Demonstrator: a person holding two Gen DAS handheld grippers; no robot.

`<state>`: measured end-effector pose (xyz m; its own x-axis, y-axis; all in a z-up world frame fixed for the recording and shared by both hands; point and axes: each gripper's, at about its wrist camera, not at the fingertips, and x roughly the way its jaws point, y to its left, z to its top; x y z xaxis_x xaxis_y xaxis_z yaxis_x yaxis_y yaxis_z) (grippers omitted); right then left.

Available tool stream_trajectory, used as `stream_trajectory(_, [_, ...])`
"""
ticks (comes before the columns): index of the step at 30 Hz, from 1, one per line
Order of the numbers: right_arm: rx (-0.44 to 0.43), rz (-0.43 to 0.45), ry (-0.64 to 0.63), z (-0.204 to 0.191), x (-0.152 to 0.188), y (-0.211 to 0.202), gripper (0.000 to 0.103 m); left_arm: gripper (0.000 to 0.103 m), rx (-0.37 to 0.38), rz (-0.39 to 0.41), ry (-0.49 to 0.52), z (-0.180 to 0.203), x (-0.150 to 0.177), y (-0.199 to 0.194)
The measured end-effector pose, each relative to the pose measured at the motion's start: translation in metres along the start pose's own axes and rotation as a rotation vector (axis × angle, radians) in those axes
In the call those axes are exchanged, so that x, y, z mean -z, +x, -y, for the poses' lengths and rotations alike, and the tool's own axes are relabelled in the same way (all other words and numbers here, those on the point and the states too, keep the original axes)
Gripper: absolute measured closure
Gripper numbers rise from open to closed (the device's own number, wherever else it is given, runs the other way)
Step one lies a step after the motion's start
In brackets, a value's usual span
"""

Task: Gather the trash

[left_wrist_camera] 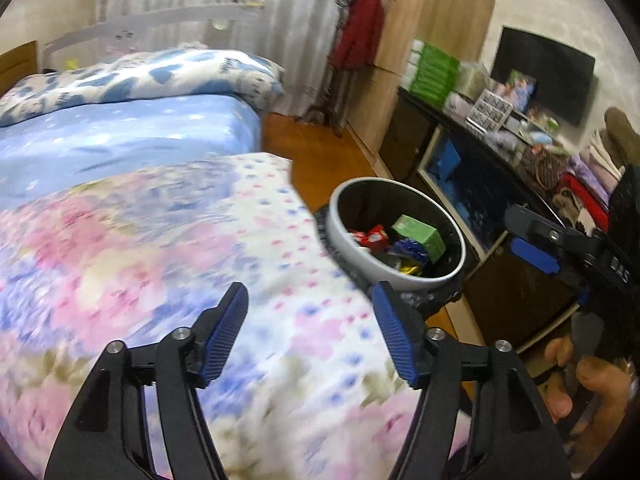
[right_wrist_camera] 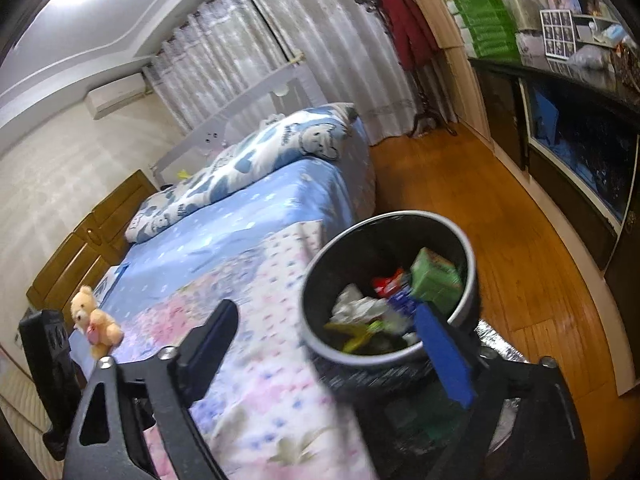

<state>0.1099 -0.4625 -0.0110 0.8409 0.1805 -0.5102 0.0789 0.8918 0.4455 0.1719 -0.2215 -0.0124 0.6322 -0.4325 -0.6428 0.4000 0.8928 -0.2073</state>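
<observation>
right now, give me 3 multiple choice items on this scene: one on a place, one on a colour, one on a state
1. Where is the bin?
A. on the bed
B. on the floor beside the bed
C. on the cabinet

2. What colour is the box in the bin?
A. green
B. orange
C. white

3. How is the left gripper?
A. shut on a wrapper
B. shut on nothing
C. open, holding nothing

Answers:
1 B, the bin stands at the edge of the bed, over the wood floor.
2 A, the box shows green in both views.
3 C, its pads stand apart with only the bed cover behind them.
</observation>
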Motion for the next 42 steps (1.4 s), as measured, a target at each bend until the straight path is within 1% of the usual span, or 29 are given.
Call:
stream_trajectory(2, [-0.007,0.015,-0.023,-0.016,0.011,-0.010,0.006,0.030,-0.022,0.023,-0.028,-0.009,0.009,-0.017])
stream_trajectory(4, [-0.001,0.022,-0.052,-0.031,0.022,-0.016,0.002,0.027,-0.037,0.051,-0.043,-0.017,0.018,-0.034])
stream_trajectory(7, [0.020,0.039,-0.099,-0.050,0.038,-0.024,0.002,0.021,-0.072,0.102,-0.046,-0.026,0.030,-0.061])
stream_trajectory(8, [0.030,0.046,-0.115,-0.056,0.044,-0.026,0.002,0.017,-0.078,0.121,-0.049,-0.029,0.034,-0.070])
stream_trajectory(9, [0.036,0.053,-0.127,-0.060,0.048,-0.029,0.002,0.013,-0.086,0.153,-0.057,-0.032,0.038,-0.082])
stream_trajectory(13, [0.061,0.098,-0.175,-0.079,0.060,-0.045,0.002,0.004,-0.135,0.266,-0.071,-0.040,0.047,-0.120])
stream_trajectory(14, [0.077,0.128,-0.201,-0.086,0.060,-0.053,0.002,0.000,-0.157,0.289,-0.069,-0.039,0.046,-0.128])
stream_trajectory(16, [0.106,0.200,-0.240,-0.097,0.061,-0.069,0.000,0.000,-0.218,0.350,-0.059,-0.037,0.050,-0.144])
stream_trajectory(18, [0.132,0.277,-0.280,-0.108,0.063,-0.084,0.000,0.000,-0.266,0.390,-0.049,-0.035,0.053,-0.153])
stream_trajectory(19, [0.139,0.298,-0.296,-0.111,0.065,-0.087,0.000,0.000,-0.285,0.404,-0.044,-0.035,0.055,-0.156])
stream_trajectory(22, [0.146,0.311,-0.310,-0.114,0.070,-0.088,0.000,0.000,-0.319,0.413,-0.028,-0.037,0.060,-0.159])
stream_trajectory(31, [0.132,0.291,-0.302,-0.114,0.089,-0.075,0.000,0.000,-0.386,0.429,-0.002,-0.037,0.073,-0.159])
stream_trajectory(36, [0.119,0.278,-0.315,-0.118,0.096,-0.072,0.000,0.000,-0.408,0.441,-0.003,-0.039,0.076,-0.162])
stream_trajectory(42, [0.110,0.267,-0.327,-0.123,0.098,-0.071,0.000,0.000,-0.409,0.445,0.005,-0.039,0.078,-0.161])
